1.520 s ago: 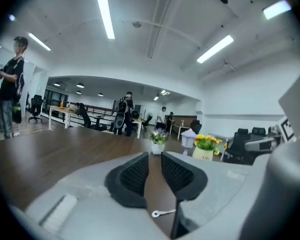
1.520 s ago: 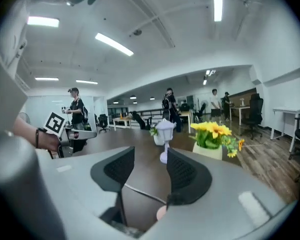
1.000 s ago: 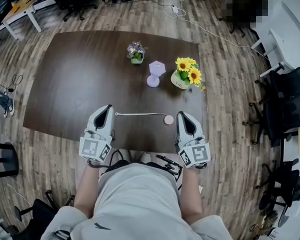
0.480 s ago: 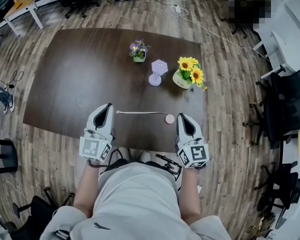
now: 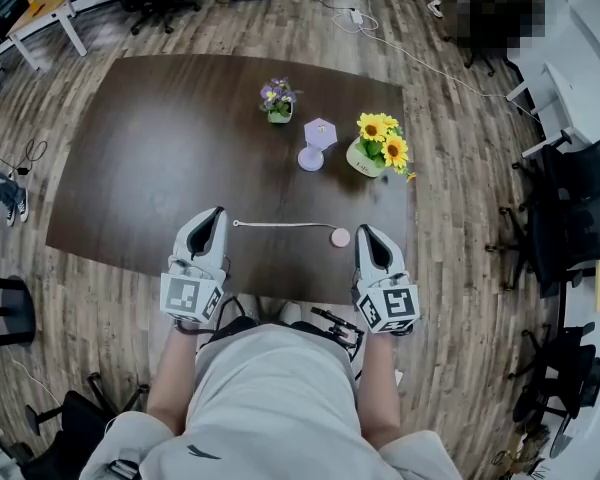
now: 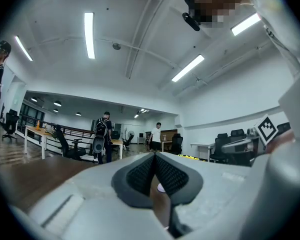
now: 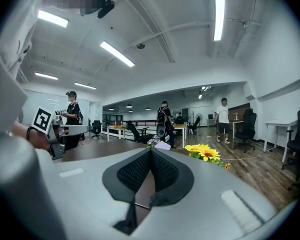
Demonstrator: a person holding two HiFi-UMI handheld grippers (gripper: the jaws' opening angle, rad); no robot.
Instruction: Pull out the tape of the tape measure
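Observation:
A small pink round tape measure (image 5: 339,237) lies near the front edge of the dark table (image 5: 160,158). Its white tape (image 5: 280,225) stretches leftward to a tip near my left gripper. In the head view my left gripper (image 5: 213,214) rests at the table's front edge, just left of the tape's end, jaws shut and empty. My right gripper (image 5: 365,232) sits just right of the pink case, also shut with nothing held. In the left gripper view the left gripper (image 6: 154,156) shows its pads together, with a bit of the pink case (image 6: 161,187) behind them. The right gripper (image 7: 150,152) is likewise shut.
Toward the table's back stand a purple flower pot (image 5: 274,100), a lilac stand (image 5: 315,144) and a sunflower pot (image 5: 376,148). Office chairs (image 5: 570,208) sit on the wood floor at the right. People stand among desks in the background of both gripper views.
The head camera shifted slightly, so the table sits a little lower and rightward in view. Grippers and tape measure keep their places relative to each other.

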